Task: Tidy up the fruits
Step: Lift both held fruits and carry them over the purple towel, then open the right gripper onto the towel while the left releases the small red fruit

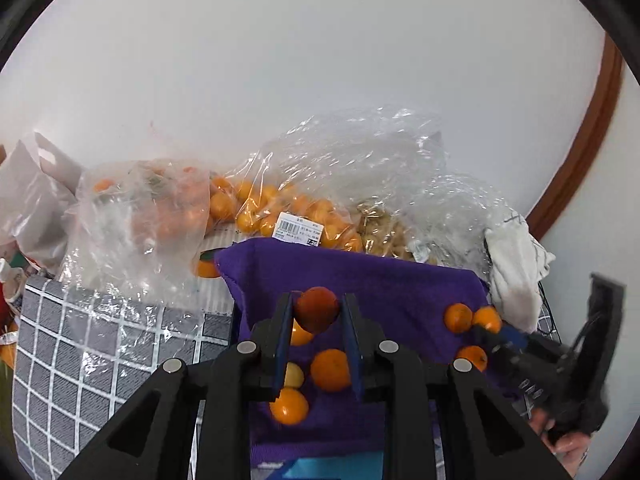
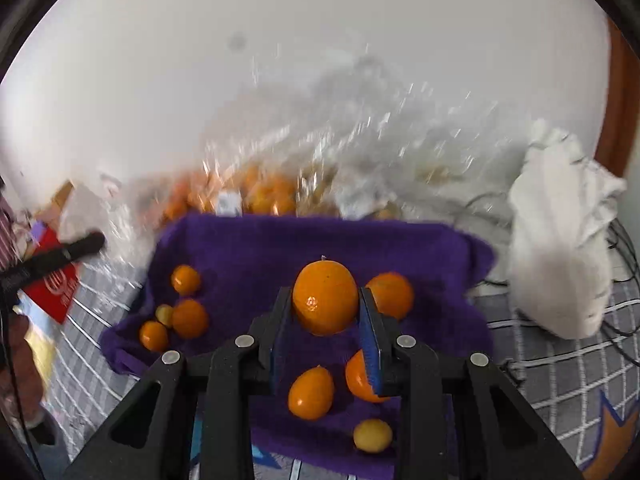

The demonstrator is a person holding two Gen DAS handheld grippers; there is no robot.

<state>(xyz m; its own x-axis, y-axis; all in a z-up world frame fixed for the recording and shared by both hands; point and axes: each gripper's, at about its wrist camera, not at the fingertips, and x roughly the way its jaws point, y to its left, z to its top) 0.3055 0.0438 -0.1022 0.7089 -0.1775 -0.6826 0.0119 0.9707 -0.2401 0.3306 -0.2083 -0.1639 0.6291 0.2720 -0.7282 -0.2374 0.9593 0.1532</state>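
My left gripper [image 1: 316, 308] is shut on a dark reddish-orange fruit [image 1: 317, 309] and holds it above the purple towel [image 1: 380, 280]. Several small oranges [image 1: 330, 370] lie loose on that towel below it. My right gripper [image 2: 325, 304] is shut on a bright orange fruit [image 2: 325, 298] above the same purple towel [image 2: 248, 248], where more oranges [image 2: 310, 392] and a small yellow fruit [image 2: 372, 435] lie. The right gripper also shows at the right edge of the left wrist view [image 1: 504, 340].
Clear plastic bags of oranges [image 1: 256, 208] and of pale fruit [image 1: 384, 232] lie behind the towel against the white wall. A white cloth [image 2: 560, 240] is at the right. A grey checked cloth [image 1: 80, 360] covers the table. A red packet [image 2: 56, 284] lies left.
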